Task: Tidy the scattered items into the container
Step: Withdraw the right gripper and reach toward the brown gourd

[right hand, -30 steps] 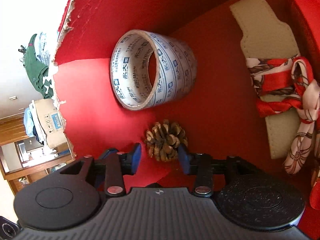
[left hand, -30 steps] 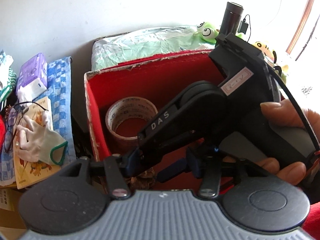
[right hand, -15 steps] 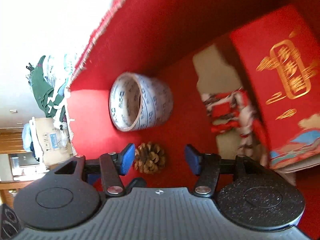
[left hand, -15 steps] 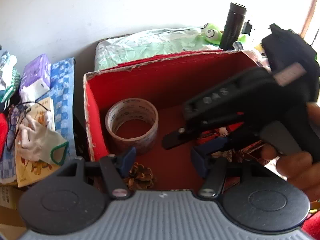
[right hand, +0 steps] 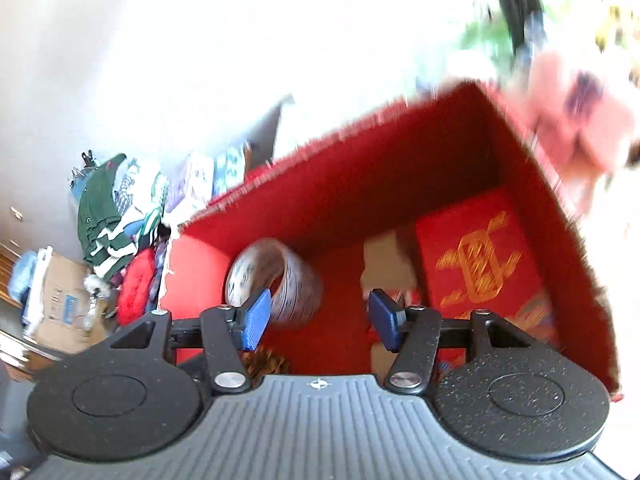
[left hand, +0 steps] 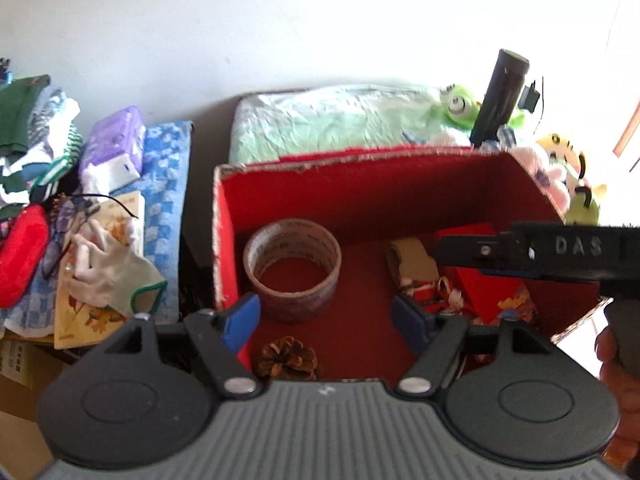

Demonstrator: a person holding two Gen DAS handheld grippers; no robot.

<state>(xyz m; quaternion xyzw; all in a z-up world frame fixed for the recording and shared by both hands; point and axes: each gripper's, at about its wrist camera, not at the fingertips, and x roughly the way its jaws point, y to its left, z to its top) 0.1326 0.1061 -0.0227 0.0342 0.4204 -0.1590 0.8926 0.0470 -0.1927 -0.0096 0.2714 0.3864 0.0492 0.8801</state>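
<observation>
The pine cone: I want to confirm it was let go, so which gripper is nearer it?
Left. The left gripper hangs open just above the pine cone on the box floor. The right gripper, also open and empty, is higher, over the box's right half.

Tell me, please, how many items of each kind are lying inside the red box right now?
Tape roll: 1
Pine cone: 1
Beige piece with red patterned ribbon: 1
Red packet with gold print: 1
Total: 4
</observation>
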